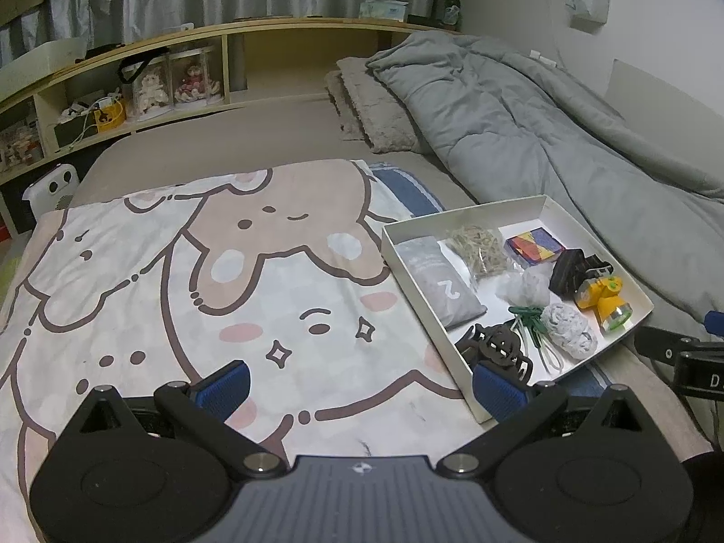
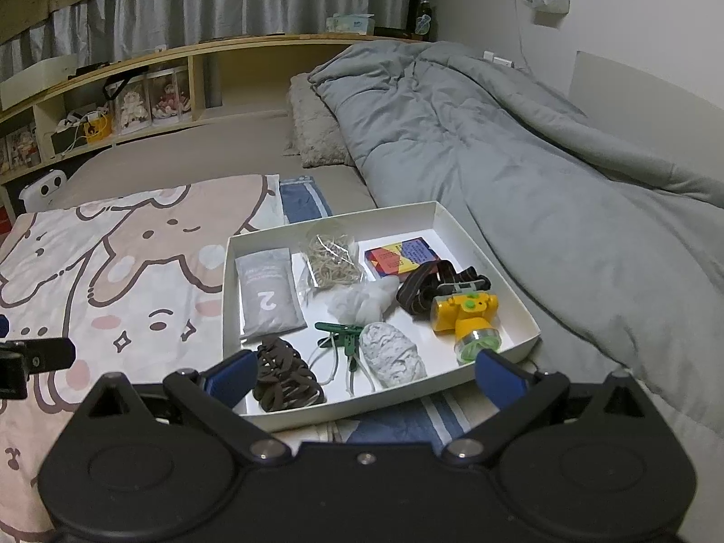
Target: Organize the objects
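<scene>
A white shallow box [image 2: 493,267] [image 1: 588,235] lies on the bed and holds several items: a grey pouch marked 2 [image 2: 269,292], a bag of rubber bands [image 2: 330,258], a colourful card box [image 2: 400,257], a yellow headlamp with dark strap [image 2: 468,316], a crumpled white bag [image 2: 362,301], green clips [image 2: 344,335], a grey-white cloth roll [image 2: 393,355] and a dark hair claw [image 2: 285,375]. My right gripper [image 2: 365,373] is open and empty at the box's near edge. My left gripper [image 1: 362,384] is open and empty over the cartoon blanket [image 1: 181,280], left of the box.
A grey duvet [image 2: 520,172] lies right of the box, against the wall. A fuzzy pillow [image 1: 371,104] lies behind. Wooden shelves [image 1: 135,90] with dolls and clutter run along the back left. A blue striped cloth [image 2: 301,201] sits under the box.
</scene>
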`<state>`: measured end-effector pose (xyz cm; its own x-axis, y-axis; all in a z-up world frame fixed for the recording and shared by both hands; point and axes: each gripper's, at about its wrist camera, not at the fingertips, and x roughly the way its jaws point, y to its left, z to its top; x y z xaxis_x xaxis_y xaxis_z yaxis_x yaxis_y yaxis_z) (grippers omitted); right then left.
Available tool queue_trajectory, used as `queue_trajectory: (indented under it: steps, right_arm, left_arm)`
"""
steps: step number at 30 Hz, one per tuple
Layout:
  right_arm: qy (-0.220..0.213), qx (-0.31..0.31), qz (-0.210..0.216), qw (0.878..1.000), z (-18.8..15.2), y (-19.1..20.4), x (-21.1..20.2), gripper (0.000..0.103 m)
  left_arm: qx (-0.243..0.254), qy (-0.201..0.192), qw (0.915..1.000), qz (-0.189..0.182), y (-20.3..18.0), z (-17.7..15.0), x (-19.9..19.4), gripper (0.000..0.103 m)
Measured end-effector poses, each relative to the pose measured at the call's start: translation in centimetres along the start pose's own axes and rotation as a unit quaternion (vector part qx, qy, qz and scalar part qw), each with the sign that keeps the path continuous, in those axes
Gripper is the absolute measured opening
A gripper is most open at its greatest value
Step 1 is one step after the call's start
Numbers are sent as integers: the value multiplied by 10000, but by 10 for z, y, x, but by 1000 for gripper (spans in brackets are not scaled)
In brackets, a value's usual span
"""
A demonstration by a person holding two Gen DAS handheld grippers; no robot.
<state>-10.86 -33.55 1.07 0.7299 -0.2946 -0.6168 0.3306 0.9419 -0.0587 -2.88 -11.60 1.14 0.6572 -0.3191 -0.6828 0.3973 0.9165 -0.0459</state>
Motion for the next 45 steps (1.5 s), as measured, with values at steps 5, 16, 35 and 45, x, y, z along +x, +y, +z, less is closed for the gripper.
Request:
queue_trajectory:
  steps: [5,16,35,45]
  right_arm:
    - [28,12,27,10000,0,-1,0,103]
    - [59,52,50,10000,1,-2,1,103]
    - [94,87,80,9999,-1,-3,2,103]
    - [97,86,80,9999,-1,-3,2,103]
  left_arm:
    - [-43,0,10000,25,2,0,0,103]
    - [-60,4,10000,3,1,1,0,103]
    - [-75,11,10000,-6,2,1,-1,103]
    - [-84,22,10000,0,3,1,-2,103]
